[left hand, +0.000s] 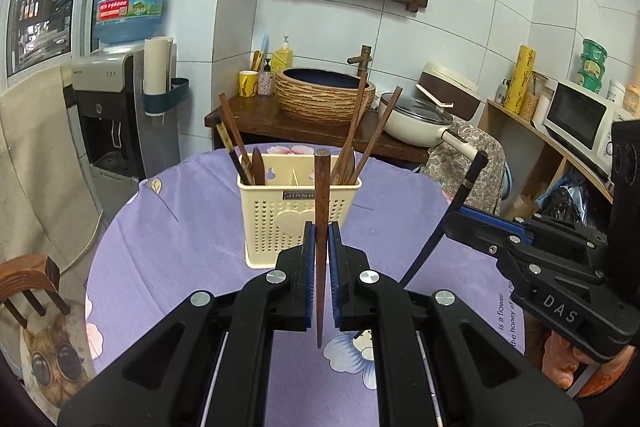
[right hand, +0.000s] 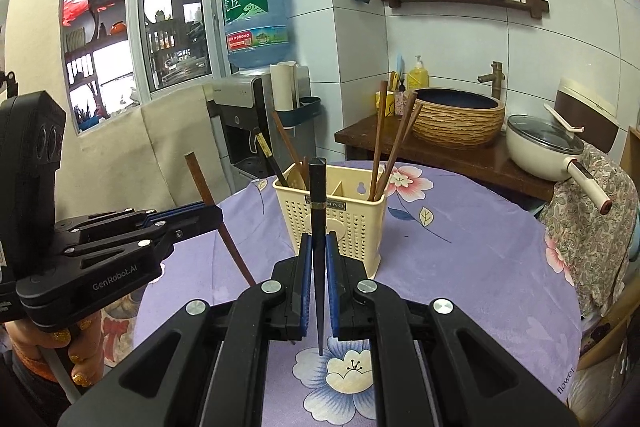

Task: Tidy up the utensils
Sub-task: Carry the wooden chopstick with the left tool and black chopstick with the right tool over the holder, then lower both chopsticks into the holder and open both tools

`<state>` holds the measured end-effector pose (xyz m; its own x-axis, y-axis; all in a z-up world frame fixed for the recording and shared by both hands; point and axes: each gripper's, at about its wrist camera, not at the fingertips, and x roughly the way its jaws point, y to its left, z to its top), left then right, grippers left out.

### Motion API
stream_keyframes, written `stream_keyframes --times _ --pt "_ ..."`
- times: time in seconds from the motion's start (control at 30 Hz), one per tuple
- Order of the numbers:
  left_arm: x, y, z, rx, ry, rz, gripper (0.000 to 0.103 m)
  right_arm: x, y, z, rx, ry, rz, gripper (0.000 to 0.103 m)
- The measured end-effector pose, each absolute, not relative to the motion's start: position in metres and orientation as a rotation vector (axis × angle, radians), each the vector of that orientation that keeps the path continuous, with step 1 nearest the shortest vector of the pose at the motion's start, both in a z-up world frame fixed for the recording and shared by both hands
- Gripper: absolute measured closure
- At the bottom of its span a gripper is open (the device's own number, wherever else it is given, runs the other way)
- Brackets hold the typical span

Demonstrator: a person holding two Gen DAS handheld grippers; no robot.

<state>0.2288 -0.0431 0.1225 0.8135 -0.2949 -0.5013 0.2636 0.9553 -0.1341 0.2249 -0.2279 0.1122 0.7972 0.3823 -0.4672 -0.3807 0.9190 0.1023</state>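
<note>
A cream perforated utensil holder [left hand: 298, 213] stands on the purple flowered tablecloth [left hand: 192, 239], with several brown chopsticks and a spoon in its compartments. My left gripper [left hand: 319, 231] is shut on a brown wooden chopstick [left hand: 321, 195], held upright just in front of the holder. My right gripper [right hand: 318, 241] is shut on a black chopstick [right hand: 318, 203], also upright before the holder [right hand: 356, 223]. The right gripper shows at the right of the left wrist view [left hand: 452, 221]. The left gripper shows at the left of the right wrist view [right hand: 216, 213].
Behind the table stands a wooden counter [left hand: 256, 123] with a woven basin [left hand: 324, 95], a tap and a white pan [left hand: 416, 123]. A water dispenser [left hand: 116, 107] is at left, a microwave [left hand: 580, 119] at right, a chair [left hand: 28, 283] at lower left.
</note>
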Motion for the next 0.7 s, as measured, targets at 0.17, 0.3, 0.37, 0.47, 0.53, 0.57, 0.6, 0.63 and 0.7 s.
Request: stream_keyframes --times 0.17,0.3,0.37,0.47,0.53,0.57,0.6,0.63,0.7 --pt "0.239 -0.041 0.153 -0.033 0.5 -0.294 0.096 0.235 -0.229 0.143 0.02 0.471 0.43 0.096" --pt "0.251 -0.038 0.188 -0.042 0.459 -0.299 0.096 0.246 -0.226 0.176 0.012 0.428 0.424 0.096" --pt "0.259 -0.036 0.21 -0.045 0.424 -0.279 0.096 0.253 -0.223 0.195 0.0 0.392 0.414 0.096" --pt "0.275 -0.037 0.241 -0.059 0.389 -0.253 0.096 0.263 -0.22 0.222 -0.003 0.315 0.395 0.096" --pt "0.286 -0.039 0.257 -0.055 0.362 -0.217 0.096 0.27 -0.218 0.235 -0.009 0.274 0.369 0.096" --pt "0.294 -0.04 0.265 -0.055 0.351 -0.193 0.096 0.276 -0.215 0.241 -0.01 0.257 0.355 0.096" --pt "0.303 -0.041 0.27 -0.059 0.354 -0.185 0.096 0.28 -0.213 0.243 -0.015 0.245 0.344 0.096" --pt "0.309 -0.041 0.272 -0.064 0.354 -0.177 0.096 0.285 -0.21 0.243 -0.022 0.235 0.331 0.096" --pt "0.325 -0.042 0.271 -0.07 0.359 -0.139 0.096 0.298 -0.203 0.234 -0.03 0.239 0.309 0.096"
